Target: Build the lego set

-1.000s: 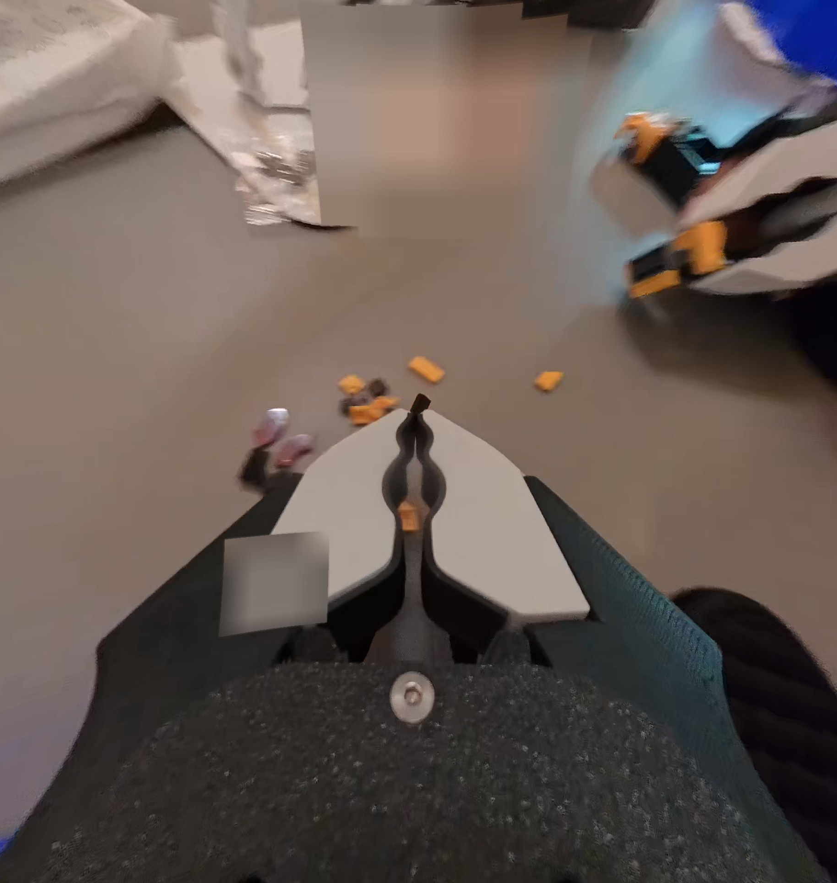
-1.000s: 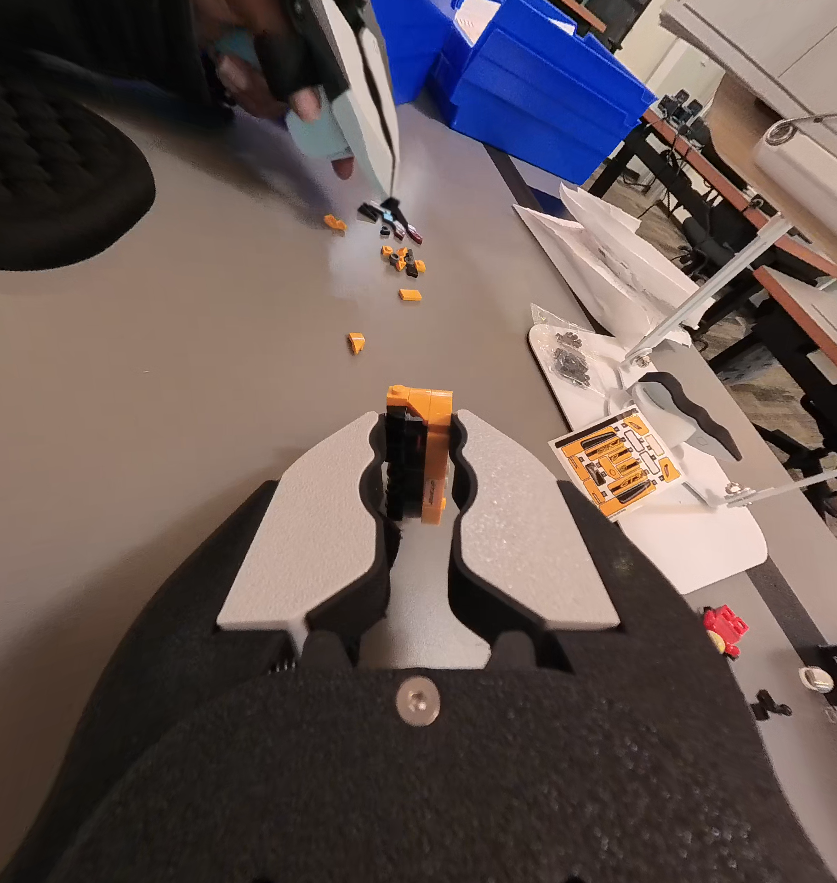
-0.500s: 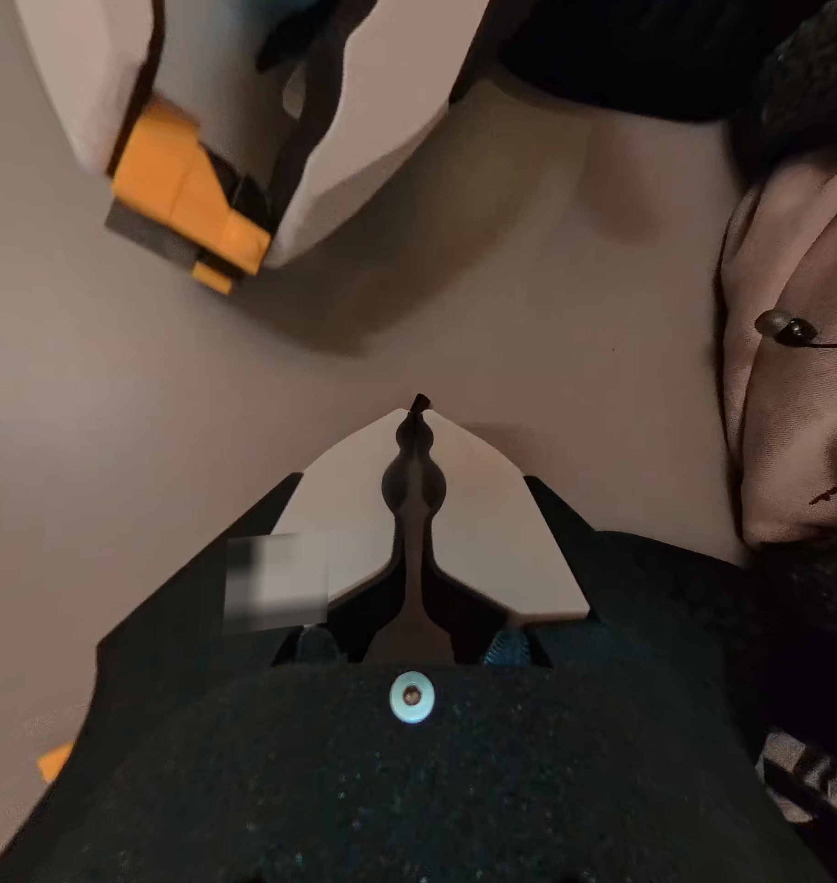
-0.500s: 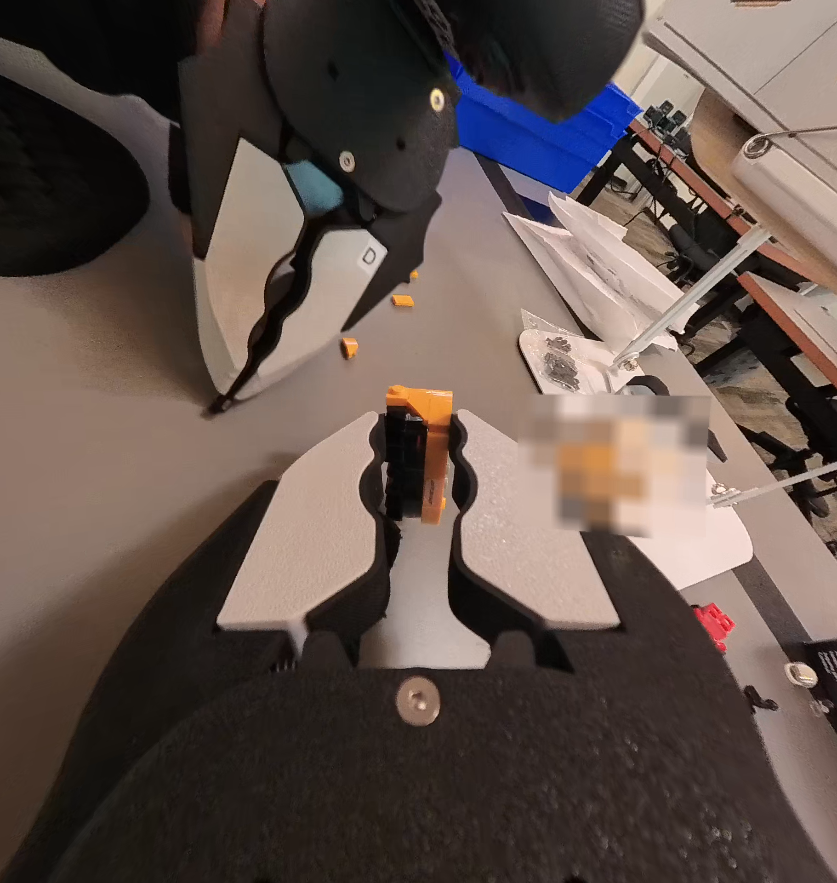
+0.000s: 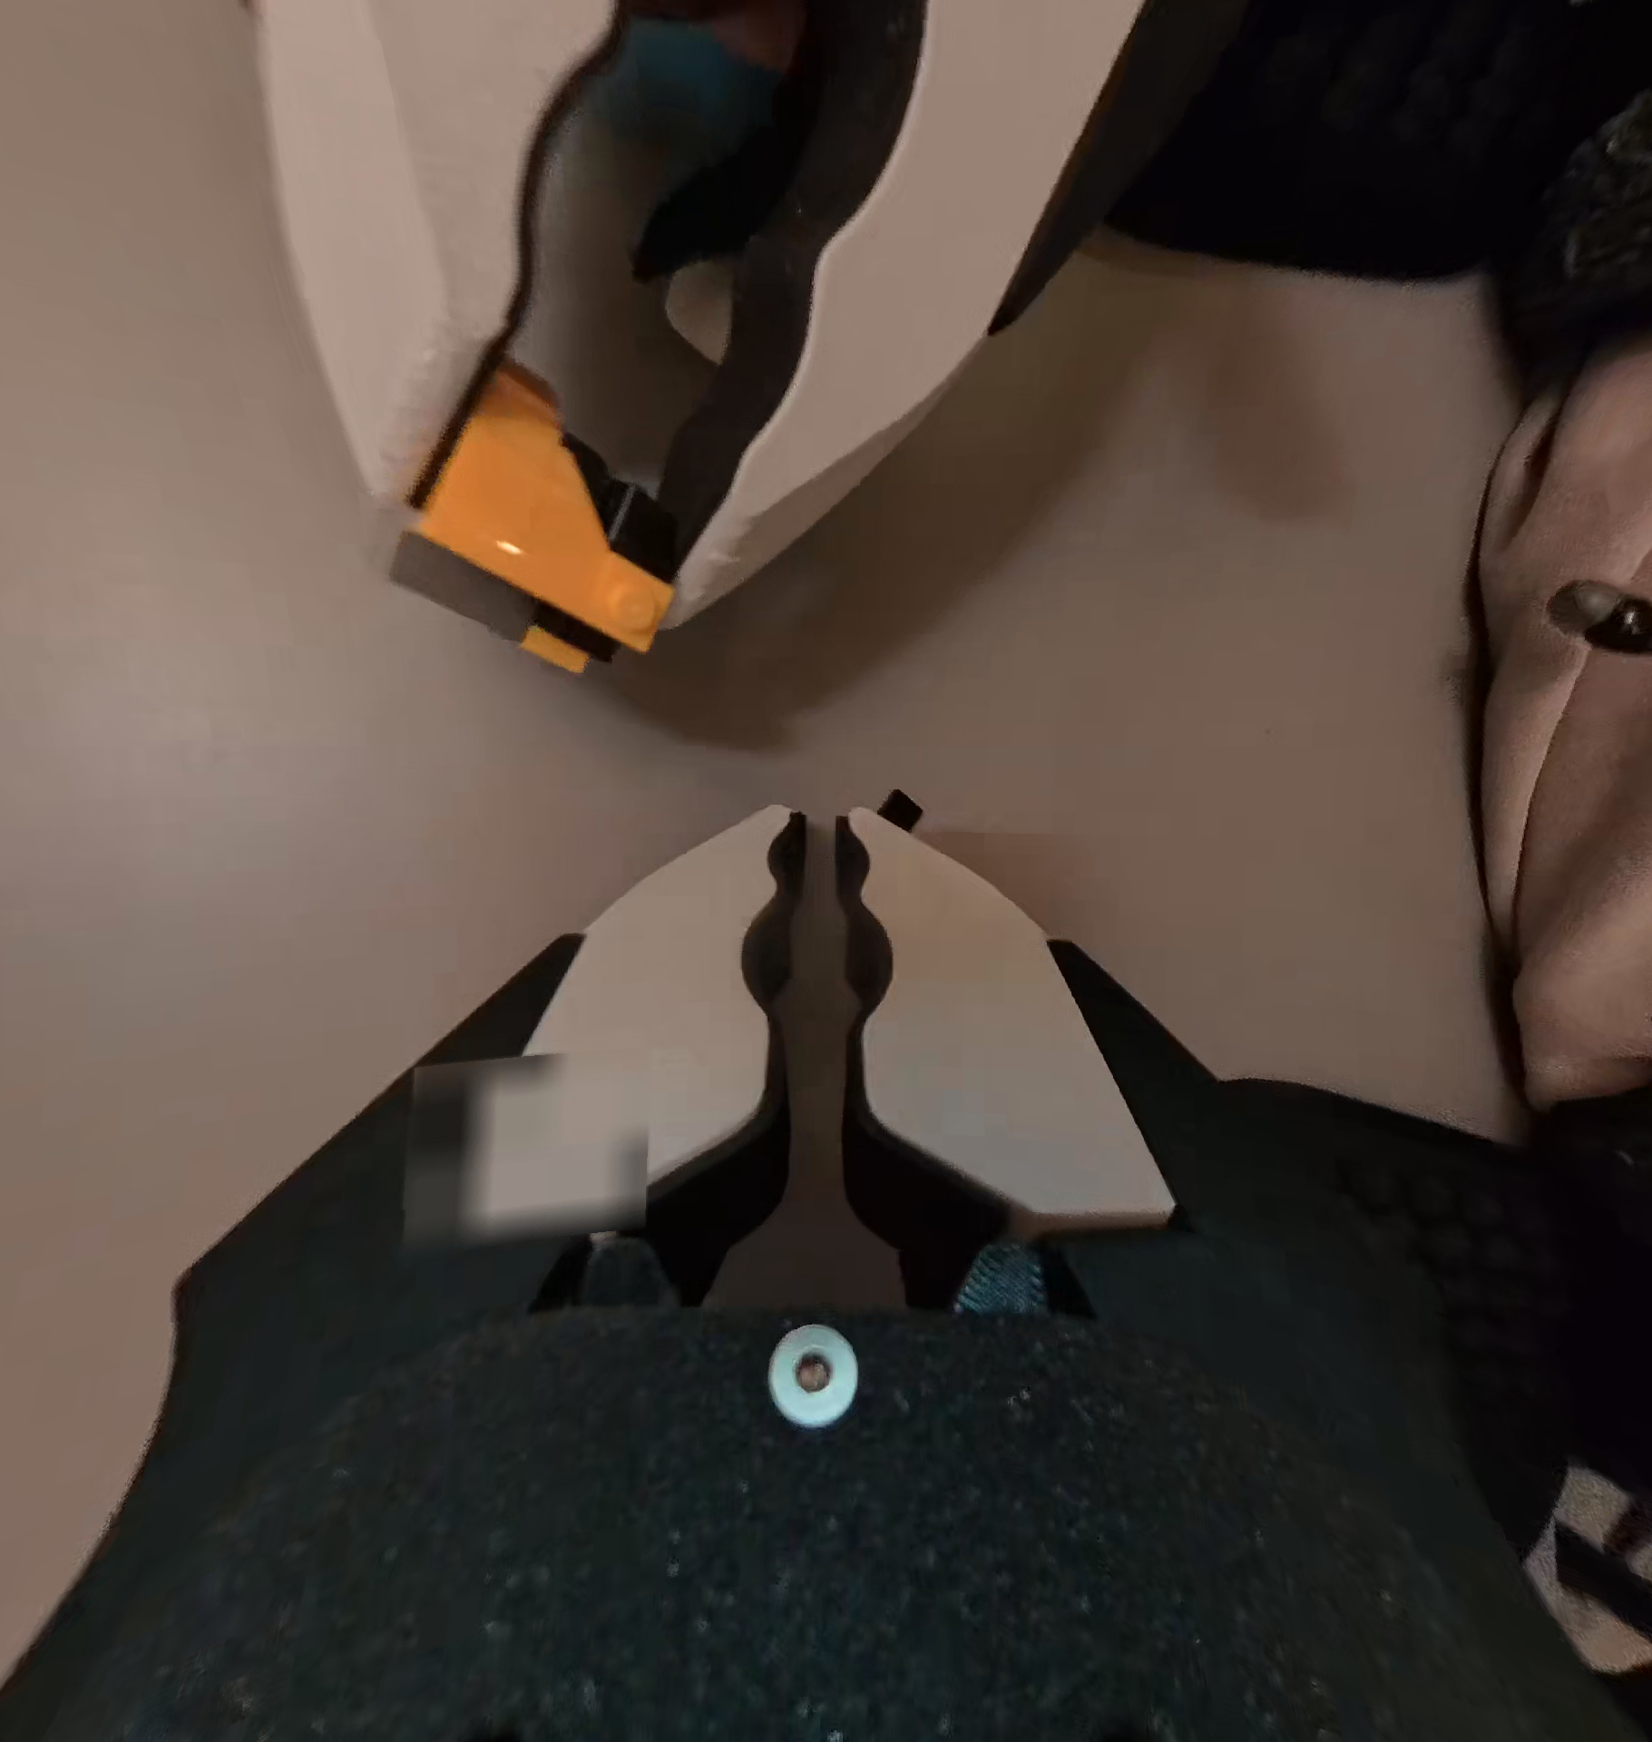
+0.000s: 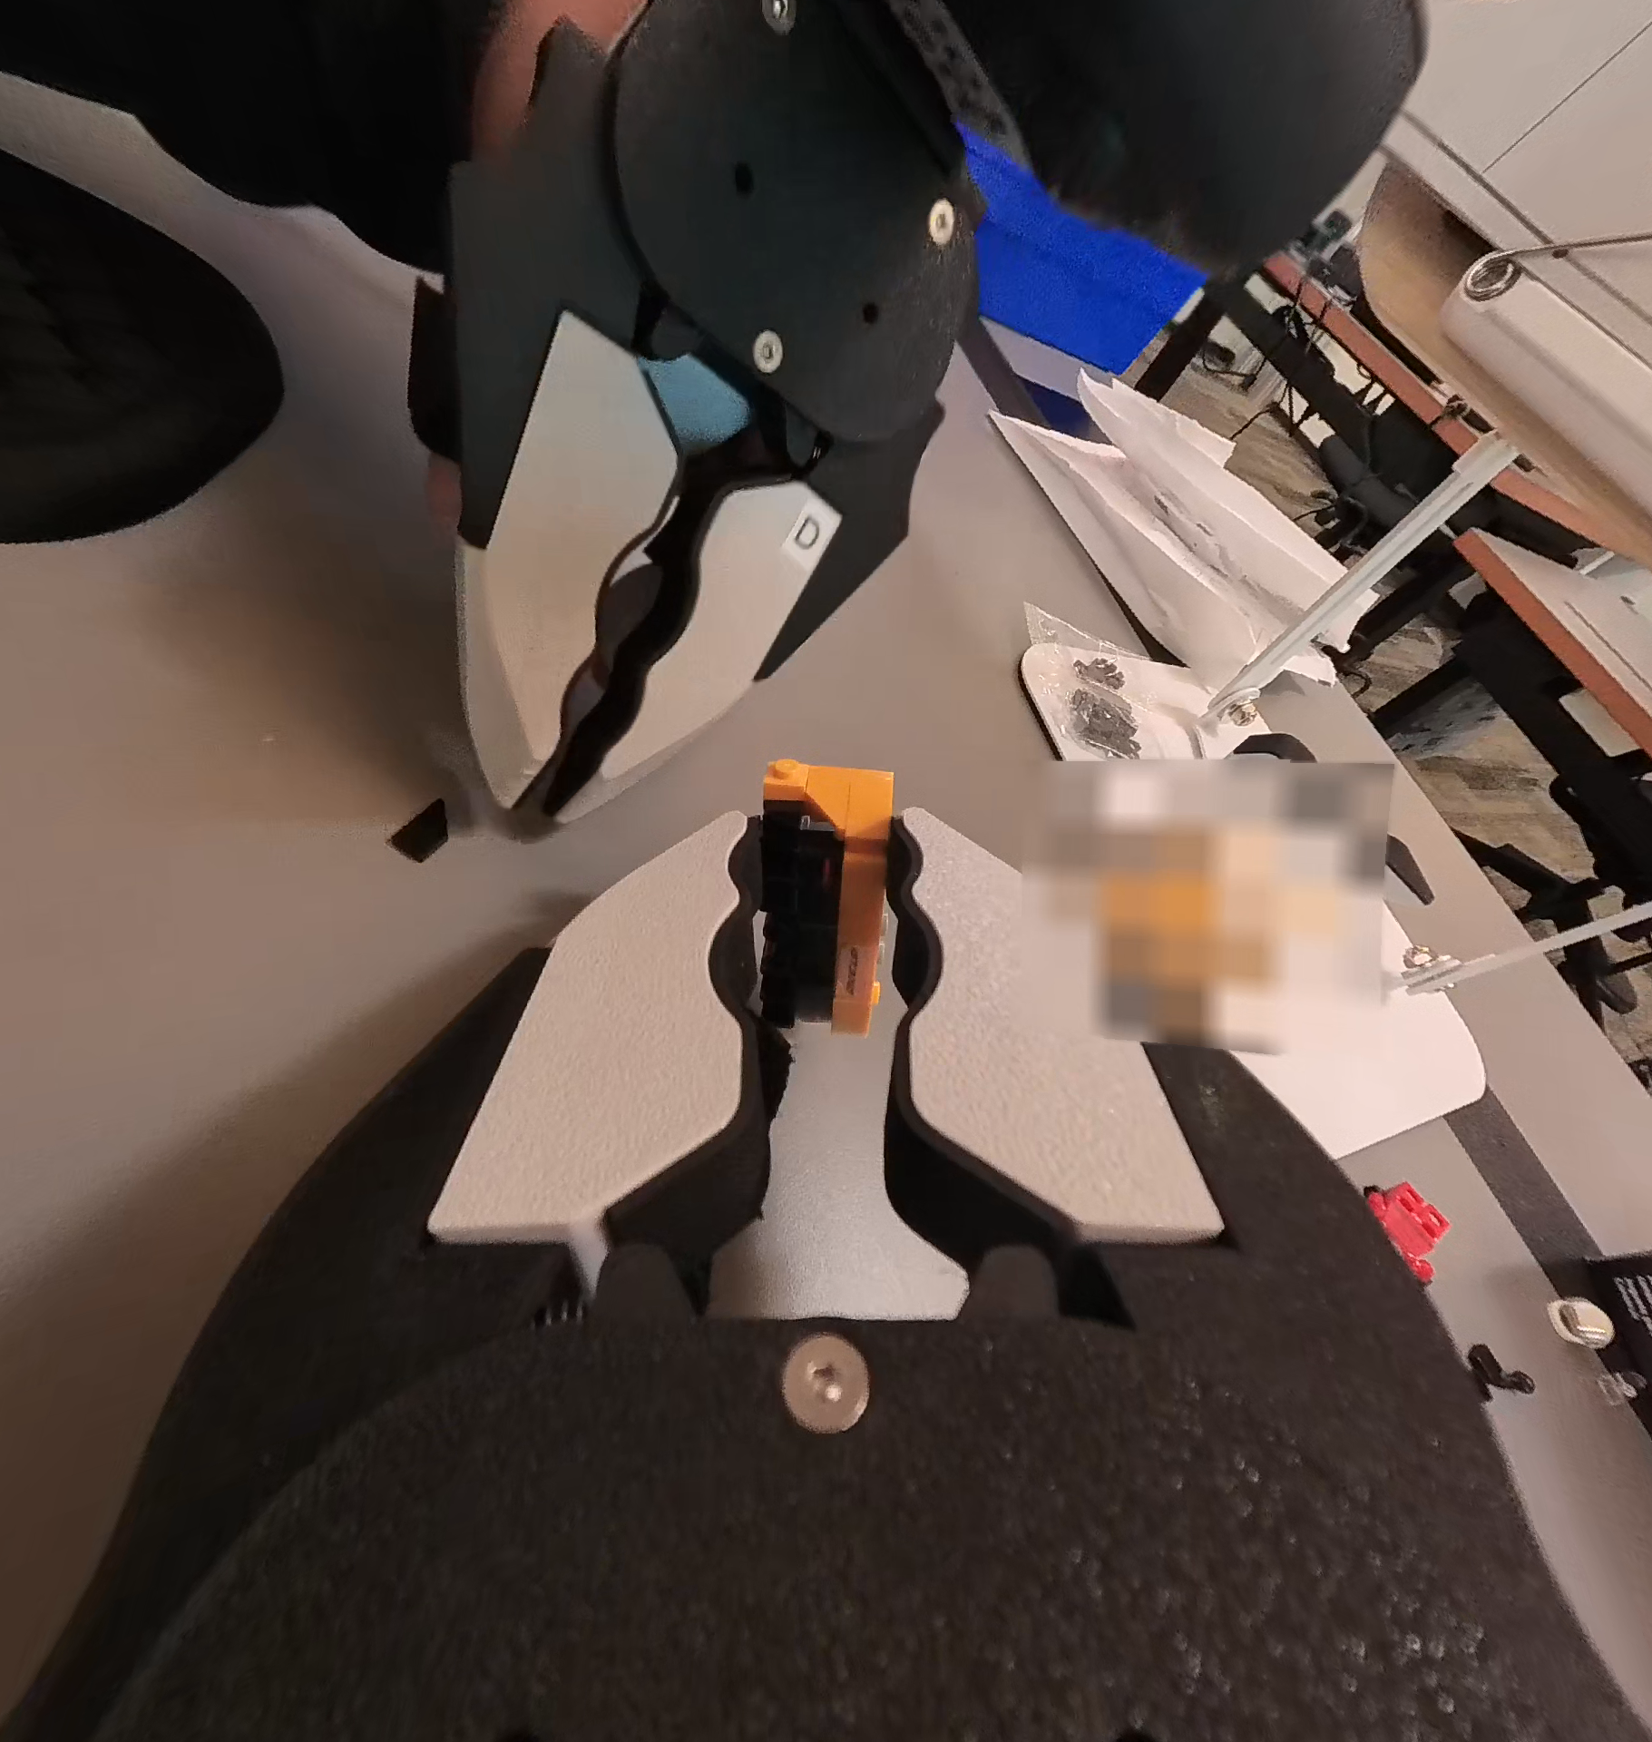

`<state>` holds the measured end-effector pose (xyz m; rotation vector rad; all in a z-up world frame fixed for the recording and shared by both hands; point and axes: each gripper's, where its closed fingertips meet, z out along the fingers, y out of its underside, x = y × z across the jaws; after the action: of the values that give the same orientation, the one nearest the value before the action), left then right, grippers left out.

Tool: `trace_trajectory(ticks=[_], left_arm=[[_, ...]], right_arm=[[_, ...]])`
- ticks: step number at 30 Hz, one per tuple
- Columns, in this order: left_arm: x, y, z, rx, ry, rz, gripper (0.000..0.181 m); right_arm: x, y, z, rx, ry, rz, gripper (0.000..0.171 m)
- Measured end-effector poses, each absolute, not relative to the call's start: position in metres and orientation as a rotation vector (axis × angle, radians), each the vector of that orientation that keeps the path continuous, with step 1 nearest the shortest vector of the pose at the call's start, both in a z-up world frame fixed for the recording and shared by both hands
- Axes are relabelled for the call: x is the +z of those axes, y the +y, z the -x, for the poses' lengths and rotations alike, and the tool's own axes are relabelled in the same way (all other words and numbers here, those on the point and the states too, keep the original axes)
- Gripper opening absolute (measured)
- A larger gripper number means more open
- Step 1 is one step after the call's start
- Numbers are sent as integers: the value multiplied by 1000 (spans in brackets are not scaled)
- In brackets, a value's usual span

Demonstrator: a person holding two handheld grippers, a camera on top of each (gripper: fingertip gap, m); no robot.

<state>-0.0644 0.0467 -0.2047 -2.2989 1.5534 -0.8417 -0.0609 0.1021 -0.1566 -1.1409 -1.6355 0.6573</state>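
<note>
The grey table [image 6: 190, 801] lies bare to the left, cluttered toward its right edge. The right gripper [image 6: 826, 829] clamps the orange-and-black lego assembly [image 6: 826, 895]. The left gripper [image 5: 817, 829], fingers now slightly parted, has released the small black piece [image 6: 421, 829], which lies just beside its tips.

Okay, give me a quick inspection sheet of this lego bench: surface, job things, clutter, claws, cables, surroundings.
Surface: grey table, bare near the claws.
Job's things: orange-black lego build in the right claw; small black piece on the table beside the left claw.
Clutter: paper sheets, bag of dark parts, red piece.
Claws: left slightly open, empty, tips near the table; right shut on the build.
Cables: nothing seen.
Surroundings: blue bins, other desks.
</note>
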Motion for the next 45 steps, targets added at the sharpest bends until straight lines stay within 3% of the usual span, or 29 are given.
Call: trace_trajectory(ticks=[1, 30, 45], left_arm=[[-202, 49, 65, -835, 1517, 2293, 6], [-208, 25, 71, -409, 739, 2371, 32], [-213, 29, 59, -261, 662, 2403, 24]], right_arm=[[-157, 102, 61, 657, -1635, 1141, 25], [-158, 105, 62, 599, -1632, 1142, 25], [-158, 108, 61, 581, -1622, 1153, 25]])
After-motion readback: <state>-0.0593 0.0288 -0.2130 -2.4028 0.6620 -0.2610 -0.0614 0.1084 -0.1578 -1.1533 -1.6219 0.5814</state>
